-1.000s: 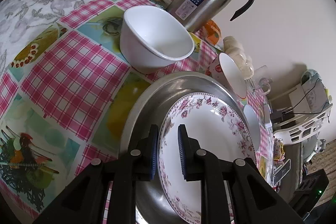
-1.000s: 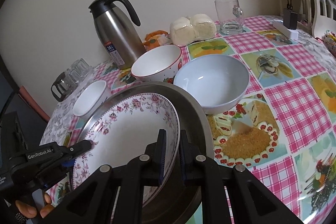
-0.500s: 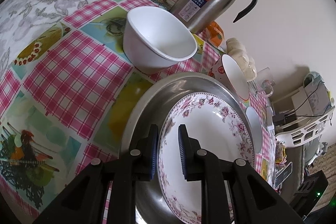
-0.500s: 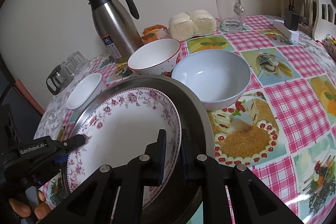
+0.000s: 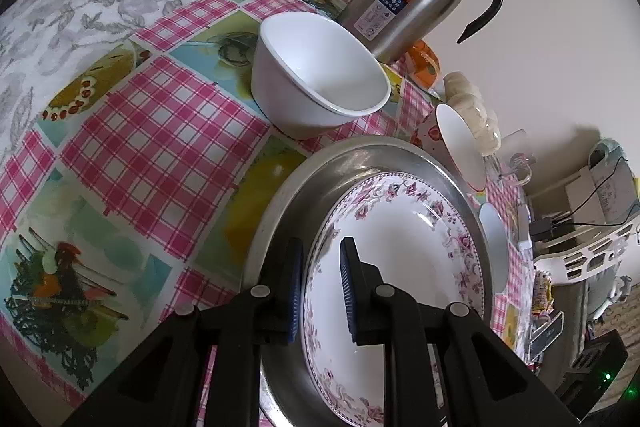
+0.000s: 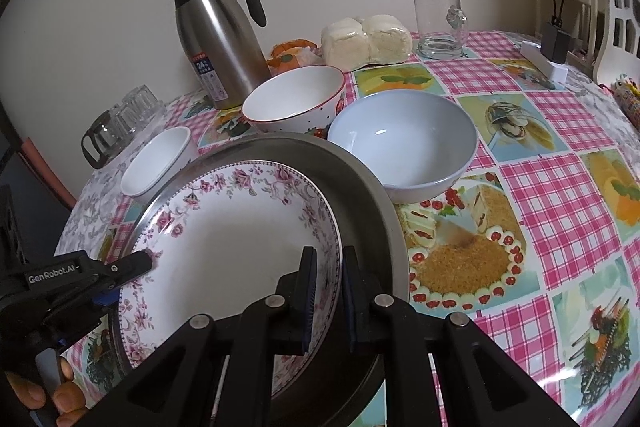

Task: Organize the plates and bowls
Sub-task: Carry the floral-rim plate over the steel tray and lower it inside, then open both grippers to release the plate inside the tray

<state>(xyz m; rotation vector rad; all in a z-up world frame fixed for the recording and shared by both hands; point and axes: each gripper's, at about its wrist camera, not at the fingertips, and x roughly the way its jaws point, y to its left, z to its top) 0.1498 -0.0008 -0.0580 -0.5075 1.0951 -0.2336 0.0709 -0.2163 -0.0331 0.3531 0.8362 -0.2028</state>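
— While I look through both wrist cameras, I see the floral plate (image 6: 240, 239) lying inside the steel basin (image 6: 372, 195) on the checkered tablecloth (image 6: 560, 195).

— And your grippers?

— My left gripper (image 5: 320, 285) is clamped on the plate's rim at one side, my right gripper (image 6: 328, 301) is clamped on the rim at the opposite side.

— What is around?

— A small white bowl (image 5: 320, 75), a red-rimmed bowl (image 6: 296, 99) and a pale blue bowl (image 6: 404, 143) stand just beside the basin. Behind them stands a steel thermos (image 6: 218, 35).
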